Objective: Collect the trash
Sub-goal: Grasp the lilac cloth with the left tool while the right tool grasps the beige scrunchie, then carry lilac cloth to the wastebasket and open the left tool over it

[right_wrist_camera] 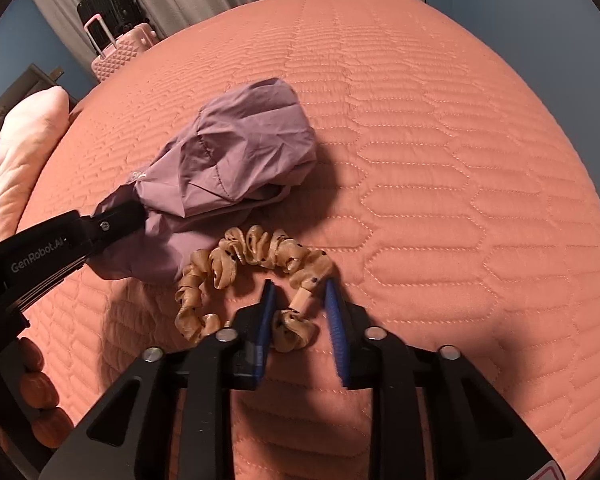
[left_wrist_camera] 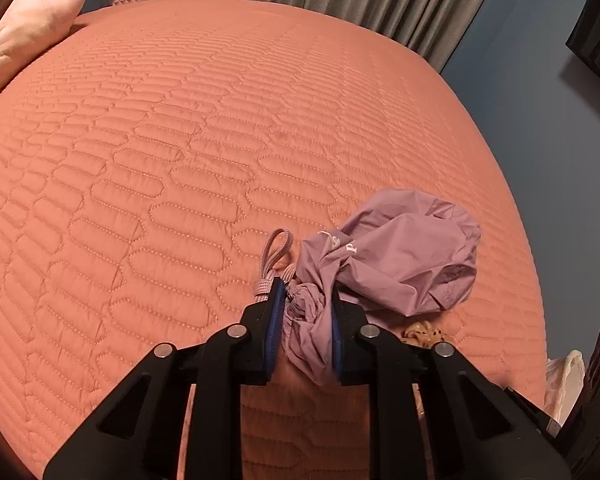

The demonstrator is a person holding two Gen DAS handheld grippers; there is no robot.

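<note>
**Mauve pouch held, scrunchie between open claw pads**

Mauve fabric of a drawstring pouch (left_wrist_camera: 400, 256) is pinched at its gathered neck by the left claw (left_wrist_camera: 306, 292), on the orange quilted bed (left_wrist_camera: 180, 140). A tan spotted scrunchie (right_wrist_camera: 244, 256) lies just beside the pouch. The right claw (right_wrist_camera: 300, 292) is parted around one section of the scrunchie, not closed on it.

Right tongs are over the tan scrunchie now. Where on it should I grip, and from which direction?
Grip the scrunchie at its near arc, where bare elastic already sits between the open right tongs. Come straight down from above: it lies flat on the bedspread, and the far arc touches the purple bag.
</note>
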